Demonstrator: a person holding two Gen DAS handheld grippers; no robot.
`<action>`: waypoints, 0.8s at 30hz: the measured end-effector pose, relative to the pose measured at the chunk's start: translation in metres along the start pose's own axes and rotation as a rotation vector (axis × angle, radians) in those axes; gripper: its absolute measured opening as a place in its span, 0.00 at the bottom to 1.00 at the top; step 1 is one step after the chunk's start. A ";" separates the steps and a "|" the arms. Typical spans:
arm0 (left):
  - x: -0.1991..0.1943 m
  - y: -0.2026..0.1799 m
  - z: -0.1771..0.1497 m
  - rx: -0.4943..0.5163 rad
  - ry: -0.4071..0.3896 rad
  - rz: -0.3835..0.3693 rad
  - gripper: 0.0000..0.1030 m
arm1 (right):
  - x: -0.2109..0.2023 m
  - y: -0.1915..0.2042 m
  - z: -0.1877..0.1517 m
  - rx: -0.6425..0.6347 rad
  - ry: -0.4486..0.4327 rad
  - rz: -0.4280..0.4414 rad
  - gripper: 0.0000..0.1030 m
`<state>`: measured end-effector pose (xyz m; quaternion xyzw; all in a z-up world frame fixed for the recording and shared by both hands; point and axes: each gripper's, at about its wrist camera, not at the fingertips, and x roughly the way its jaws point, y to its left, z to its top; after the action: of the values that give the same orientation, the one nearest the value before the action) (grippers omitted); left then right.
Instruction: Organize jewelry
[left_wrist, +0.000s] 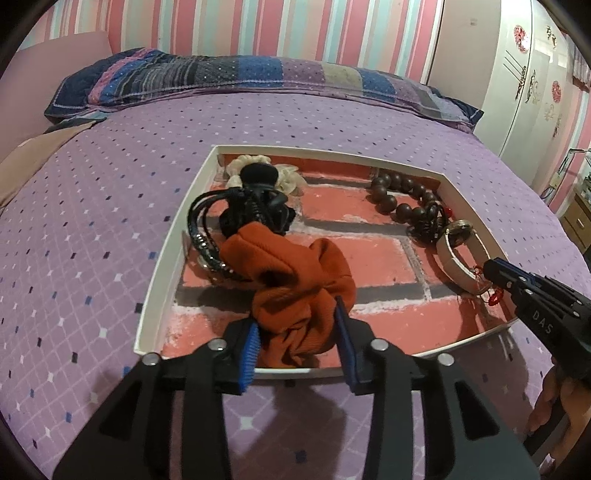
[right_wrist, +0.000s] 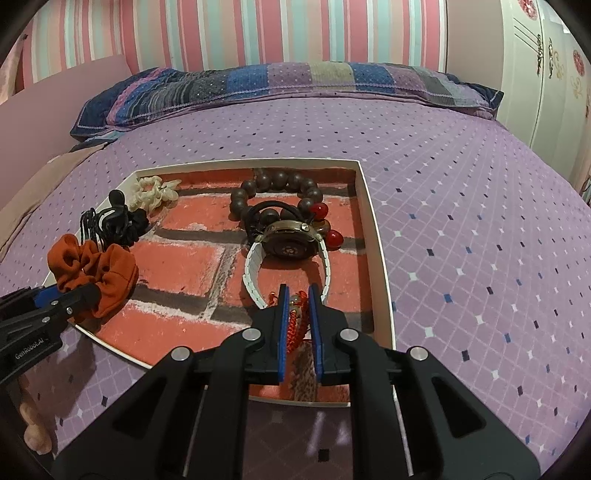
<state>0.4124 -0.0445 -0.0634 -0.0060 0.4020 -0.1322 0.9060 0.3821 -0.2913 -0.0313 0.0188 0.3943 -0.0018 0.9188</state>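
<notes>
A white-rimmed tray (left_wrist: 173, 236) with a brick-pattern floor lies on the bed. My left gripper (left_wrist: 295, 332) is shut on an orange scrunchie (left_wrist: 295, 280) at the tray's near left; it also shows in the right wrist view (right_wrist: 99, 273). My right gripper (right_wrist: 297, 306) is shut on a red braided cord bracelet (right_wrist: 295, 325) at the tray's near right, just before a white-strapped watch (right_wrist: 291, 243). A brown bead bracelet (right_wrist: 273, 184), black hair ties (right_wrist: 110, 221) and a cream scrunchie (right_wrist: 151, 192) lie in the tray.
The tray rests on a purple diamond-patterned bedspread (right_wrist: 480, 221). A striped pillow (right_wrist: 288, 85) lies at the far end. A white wardrobe (left_wrist: 524, 74) stands at the right, with a striped wall behind.
</notes>
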 end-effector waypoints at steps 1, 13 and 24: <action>-0.002 0.001 -0.001 0.000 0.001 0.008 0.41 | -0.001 0.000 0.000 0.000 0.002 0.007 0.18; -0.058 0.000 -0.005 0.003 -0.060 0.035 0.70 | -0.026 0.002 -0.004 -0.004 -0.009 0.008 0.78; -0.150 -0.006 -0.040 0.052 -0.136 0.141 0.91 | -0.125 0.007 -0.015 0.006 -0.067 -0.006 0.96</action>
<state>0.2855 -0.0095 0.0196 0.0368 0.3355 -0.0776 0.9381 0.2851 -0.2854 0.0492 0.0206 0.3632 -0.0064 0.9314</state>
